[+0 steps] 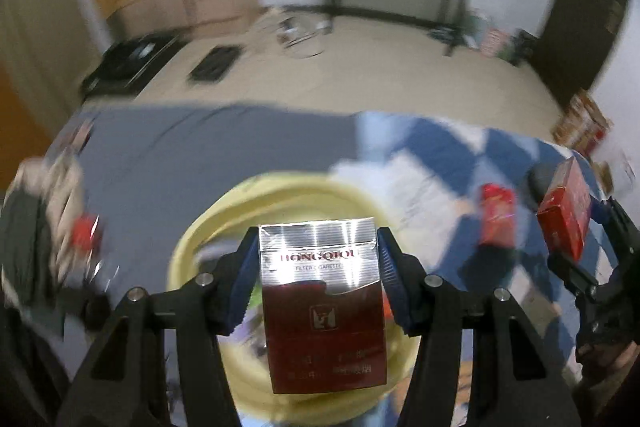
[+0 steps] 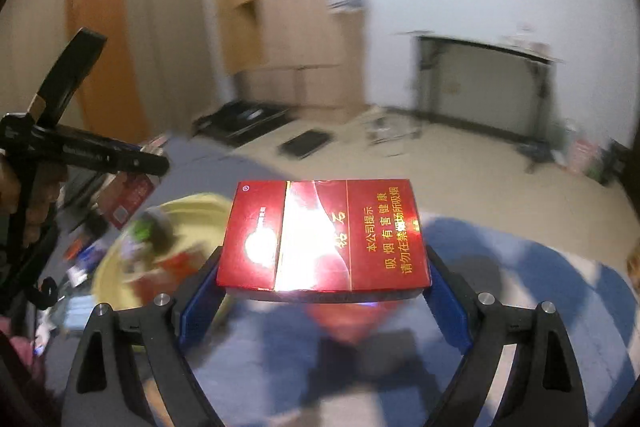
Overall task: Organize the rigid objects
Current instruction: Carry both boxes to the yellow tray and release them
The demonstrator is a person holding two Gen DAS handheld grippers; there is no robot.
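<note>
Item one: our left gripper [image 1: 318,277], blue pads pinching the silver-and-maroon pack [image 1: 322,301] by its two narrow sides. The pack stands upright, long axis running away from the wrist, silver lid end pointing forward. It hangs directly over the yellow basin [image 1: 192,239].

Item two: our right gripper [image 2: 324,283], clamped on the red pack [image 2: 324,235]. This pack lies flat and broadside, long axis crosswise between the fingers, printed face up. It sits above the blue-and-white cloth [image 2: 540,267], with the basin well off to its left.

Step in hand, as we judge it: carrying both packs to the basin. The left needs only lowering and release; the right must first travel leftward.

Loose stock: another red box [image 1: 496,217] on the cloth.
</note>
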